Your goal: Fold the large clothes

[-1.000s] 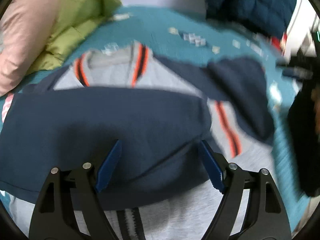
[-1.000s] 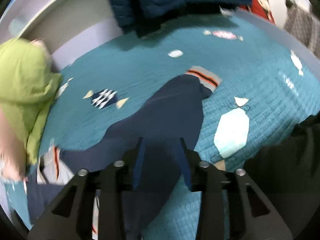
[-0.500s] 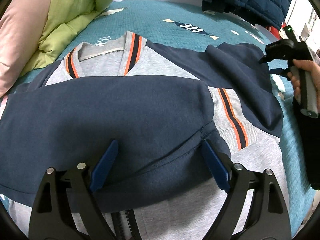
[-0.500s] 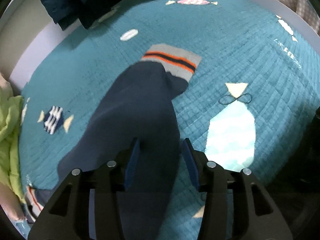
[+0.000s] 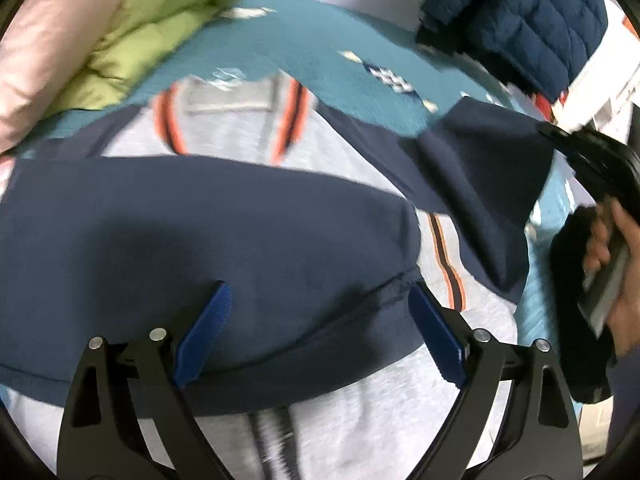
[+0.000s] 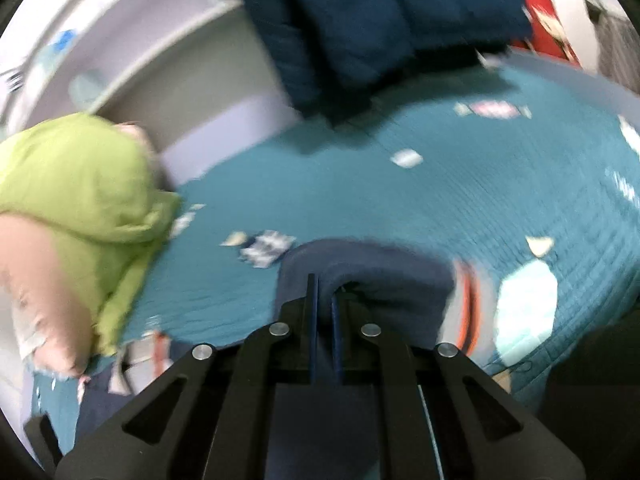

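A grey zip jacket (image 5: 240, 132) with navy sleeves and orange-striped trim lies on the teal bedspread (image 5: 320, 40). One navy sleeve (image 5: 200, 240) is folded across its chest. My left gripper (image 5: 318, 292) hovers over that sleeve, jaws wide and still opening, nothing between them. The other navy sleeve (image 5: 480, 168) is lifted at the right, where the right gripper (image 5: 560, 140) pinches it. In the right wrist view my right gripper (image 6: 323, 288) is closing on a raised fold of this sleeve (image 6: 380, 276); its striped cuff (image 6: 466, 308) hangs to the right.
A green quilt (image 6: 80, 184) and a pink pillow (image 6: 40, 300) lie at the left of the bed. A dark blue puffer jacket (image 6: 380, 20) hangs at the far side. A person's hand (image 5: 604, 248) holds the right gripper's handle.
The right gripper closed on the navy sleeve and lifted it off the bedspread, the cuff now dangling. The left gripper rose slightly and opened a little wider over the folded sleeve.
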Demonstrator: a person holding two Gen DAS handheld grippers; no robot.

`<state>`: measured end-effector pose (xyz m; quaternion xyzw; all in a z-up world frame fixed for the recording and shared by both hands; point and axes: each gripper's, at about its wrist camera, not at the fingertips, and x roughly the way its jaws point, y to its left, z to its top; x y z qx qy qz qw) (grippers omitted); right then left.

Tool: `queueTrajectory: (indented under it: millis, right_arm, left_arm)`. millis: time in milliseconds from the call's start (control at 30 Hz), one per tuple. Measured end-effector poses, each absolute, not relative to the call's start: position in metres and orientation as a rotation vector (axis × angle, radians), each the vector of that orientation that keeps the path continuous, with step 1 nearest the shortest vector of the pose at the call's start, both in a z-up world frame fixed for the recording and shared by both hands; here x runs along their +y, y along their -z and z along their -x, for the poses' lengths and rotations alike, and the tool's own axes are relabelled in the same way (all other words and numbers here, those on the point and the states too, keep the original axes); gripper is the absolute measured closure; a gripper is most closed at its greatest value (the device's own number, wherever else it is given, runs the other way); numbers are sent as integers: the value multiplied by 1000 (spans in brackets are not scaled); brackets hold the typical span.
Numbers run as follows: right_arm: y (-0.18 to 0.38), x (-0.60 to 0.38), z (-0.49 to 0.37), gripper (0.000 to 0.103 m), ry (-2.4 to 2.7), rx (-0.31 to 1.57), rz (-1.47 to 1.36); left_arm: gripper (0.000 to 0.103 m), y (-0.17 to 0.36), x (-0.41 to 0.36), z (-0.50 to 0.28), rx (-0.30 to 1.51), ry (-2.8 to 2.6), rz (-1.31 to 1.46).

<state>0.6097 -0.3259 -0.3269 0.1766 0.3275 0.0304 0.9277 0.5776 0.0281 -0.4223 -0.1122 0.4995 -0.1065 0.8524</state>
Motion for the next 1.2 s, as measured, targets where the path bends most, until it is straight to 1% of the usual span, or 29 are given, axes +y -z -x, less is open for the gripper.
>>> queueTrajectory:
  millis: [167,300,367,400,467,533,567,600,667,733,833,933,1067,1200]
  right_arm:
    - [278,-257,-577,97,-202,576,-241]
    - [269,-161,-541,97,-371,578,-67]
    - [280,-122,-529,97,-414,618,-8]
    - [292,-101,-525,94,-436,650,14]
    - [319,-68,-524,94,-450,751,77]
    - [355,-41,-522,85,-431,863,133]
    - [369,-31,-520,85,-428,918,167]
    - [380,-27,-517,81,-409,950,185]
    - [383,-30,-505,74,-418,958,137]
    - [372,-45,-494,56,-406,921,53]
    - [351,-72,-479,54,-379,845,-29]
    - [346,-97,-487,53,-294,835,-152]
    - [370,-134,-516,53,-247,936,-446]
    - [397,-145,-546,53,-240,1025,-706]
  left_arm:
    - [13,400,76,-563,1039,132,248]
    - [13,393,126,-547,1038,32,278]
    - [13,395,148,-539,1054,-8,283]
    - [13,396,158,-534,1059,-23,285]
    - [13,401,174,-525,1071,-49,291]
    - [13,406,183,-519,1082,-58,307]
    - [13,409,187,-515,1089,-51,312]
    - [13,410,188,-510,1090,-48,310]
    - [13,411,189,-506,1091,-30,303]
    - [13,408,187,-502,1079,-22,292]
    - [13,404,187,-497,1067,-11,299]
    - [13,396,187,-491,1044,-9,303]
    - [13,390,192,-483,1026,-37,300]
    - [13,395,198,-482,1046,-54,292]
